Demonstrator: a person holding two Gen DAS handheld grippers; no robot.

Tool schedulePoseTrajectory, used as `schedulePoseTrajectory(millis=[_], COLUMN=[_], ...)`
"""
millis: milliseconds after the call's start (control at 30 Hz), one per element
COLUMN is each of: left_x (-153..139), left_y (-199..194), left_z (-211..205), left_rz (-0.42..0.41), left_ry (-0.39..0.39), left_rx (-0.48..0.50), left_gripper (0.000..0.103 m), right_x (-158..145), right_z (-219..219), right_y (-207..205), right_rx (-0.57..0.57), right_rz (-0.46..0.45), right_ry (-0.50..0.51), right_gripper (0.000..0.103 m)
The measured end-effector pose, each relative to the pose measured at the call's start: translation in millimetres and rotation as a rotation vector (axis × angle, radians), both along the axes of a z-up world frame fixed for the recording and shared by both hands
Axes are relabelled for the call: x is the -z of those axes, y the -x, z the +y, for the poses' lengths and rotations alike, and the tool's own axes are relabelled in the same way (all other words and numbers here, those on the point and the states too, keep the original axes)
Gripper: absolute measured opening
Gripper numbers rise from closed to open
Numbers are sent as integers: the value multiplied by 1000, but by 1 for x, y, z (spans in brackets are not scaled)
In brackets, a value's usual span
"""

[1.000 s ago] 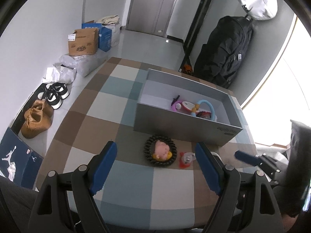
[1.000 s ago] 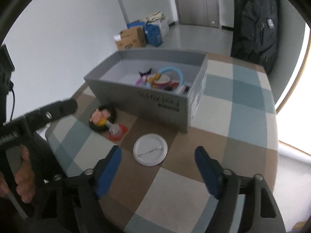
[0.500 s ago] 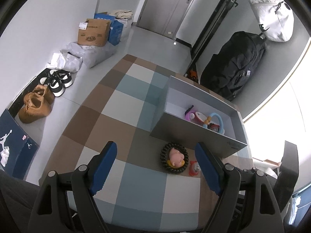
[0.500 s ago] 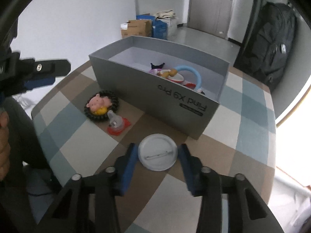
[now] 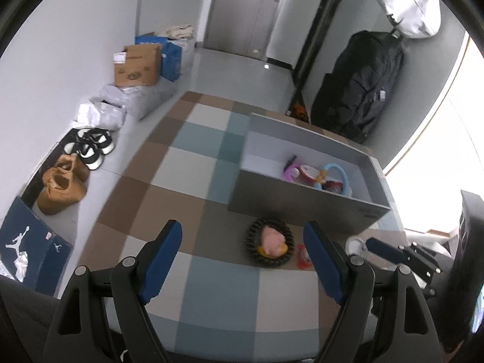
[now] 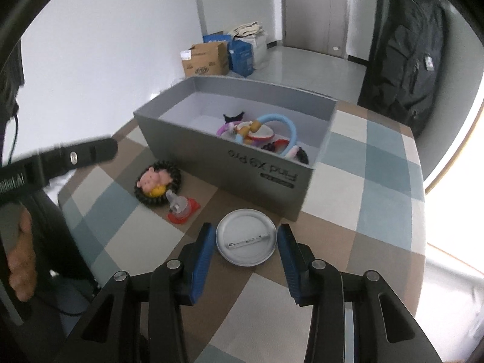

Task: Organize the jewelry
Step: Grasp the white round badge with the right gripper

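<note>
Your right tongs (image 6: 246, 246) are narrowed around the round pin badge (image 6: 246, 237), which lies pin side up on the counter (image 6: 381, 205) just in front of the grey box (image 6: 230, 154). The blue pads flank its rim on both sides; from this angle I cannot tell whether they touch it yet, and the badge looks flat on the cloth, not lifted.

Your left tongs (image 5: 242, 260) hang wide and hold nothing, well back from the box on its near side.

Done, judging by the lie of things: several pieces sit inside the box against its near wall, among them a blue ring (image 6: 279, 130) and some pink and purple trinkets (image 6: 239, 128).

Left: three pieces outside the box, all on its near side. The badge is nearest the box's front corner. The black scrunchie with the pink pig (image 6: 157, 183) lies further along the front wall, and the small red-based charm (image 6: 183, 208) touches the scrunchie's edge, between it and the badge.

Estimate: more than half remains unclear; at least three transfers to go.
</note>
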State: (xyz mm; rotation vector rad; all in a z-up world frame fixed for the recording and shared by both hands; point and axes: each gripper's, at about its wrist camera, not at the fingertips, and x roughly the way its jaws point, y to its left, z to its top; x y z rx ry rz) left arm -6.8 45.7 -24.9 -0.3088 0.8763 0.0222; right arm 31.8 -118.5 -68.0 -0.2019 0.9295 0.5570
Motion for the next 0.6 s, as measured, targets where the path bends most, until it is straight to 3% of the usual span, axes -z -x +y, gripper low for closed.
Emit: schedulePoseTrajectory(millis=[233, 600], left_x=[3, 9], left_y=[0, -5], left_z=[-26, -68], left_rz=[9, 41], left_ry=[-69, -152], left_rx=[98, 207], left_gripper=[79, 56], right_x=[-12, -23], right_z=[-19, -41], right_y=[-10, -16], right_rx=[59, 122], right_rz=[21, 22], right_ry=[-90, -167], right_gripper=[41, 41])
